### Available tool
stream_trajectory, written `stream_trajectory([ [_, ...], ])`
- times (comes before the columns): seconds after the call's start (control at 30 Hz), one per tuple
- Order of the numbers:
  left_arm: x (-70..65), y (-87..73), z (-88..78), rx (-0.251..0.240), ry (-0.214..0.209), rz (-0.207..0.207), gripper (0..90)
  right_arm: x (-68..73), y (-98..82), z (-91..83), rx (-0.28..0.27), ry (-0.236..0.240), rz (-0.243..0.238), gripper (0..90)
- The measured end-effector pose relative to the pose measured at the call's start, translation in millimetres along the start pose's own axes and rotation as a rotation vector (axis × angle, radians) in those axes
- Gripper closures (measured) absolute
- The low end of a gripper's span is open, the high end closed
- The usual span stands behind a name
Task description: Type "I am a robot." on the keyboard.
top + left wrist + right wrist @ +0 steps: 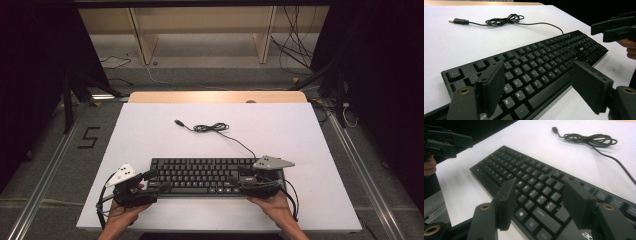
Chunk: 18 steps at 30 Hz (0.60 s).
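Observation:
A black keyboard (pixel 200 175) lies on the white board (pixel 215 130), near its front edge. Its cable (pixel 212 128) runs back in a loose coil to a USB plug (pixel 178 122). My left gripper (pixel 156 181) is open at the keyboard's left front corner, with its jaws standing apart over the left keys (pixel 524 75). At the right end my right gripper (pixel 239 179) is open too. Its jaws hang wide above the keys (pixel 540 184) and touch nothing. The left gripper view has the left gripper (pixel 537 67) in front and the right gripper (pixel 616 27) farther off.
The white board has a wooden table edge (pixel 215 96) behind it. On the floor beyond are loose cables (pixel 295 55) and wooden shelf legs (pixel 142 40). Metal rails run along both sides, and a "5" mark (pixel 89 137) is on the floor at the left.

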State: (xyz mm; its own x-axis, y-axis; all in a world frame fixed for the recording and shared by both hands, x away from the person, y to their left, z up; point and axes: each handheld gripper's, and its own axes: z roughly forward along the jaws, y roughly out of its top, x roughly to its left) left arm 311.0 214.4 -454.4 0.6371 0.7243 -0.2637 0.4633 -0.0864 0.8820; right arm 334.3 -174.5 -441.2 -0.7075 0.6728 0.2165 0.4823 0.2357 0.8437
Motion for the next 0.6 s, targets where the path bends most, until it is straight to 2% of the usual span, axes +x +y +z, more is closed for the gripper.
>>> stream_trajectory([
  [0.37,-1.0,0.0,0.8,0.012,-0.008,0.005,26.2,-7.7,-13.5,-29.9,-0.059,-0.037,0.017,41.9],
  [0.6,-2.2,-0.1,1.7,0.01,-0.019,-0.011,26.0,-12.9,-26.7,-49.1,-0.09,-0.065,0.022,41.2],
])
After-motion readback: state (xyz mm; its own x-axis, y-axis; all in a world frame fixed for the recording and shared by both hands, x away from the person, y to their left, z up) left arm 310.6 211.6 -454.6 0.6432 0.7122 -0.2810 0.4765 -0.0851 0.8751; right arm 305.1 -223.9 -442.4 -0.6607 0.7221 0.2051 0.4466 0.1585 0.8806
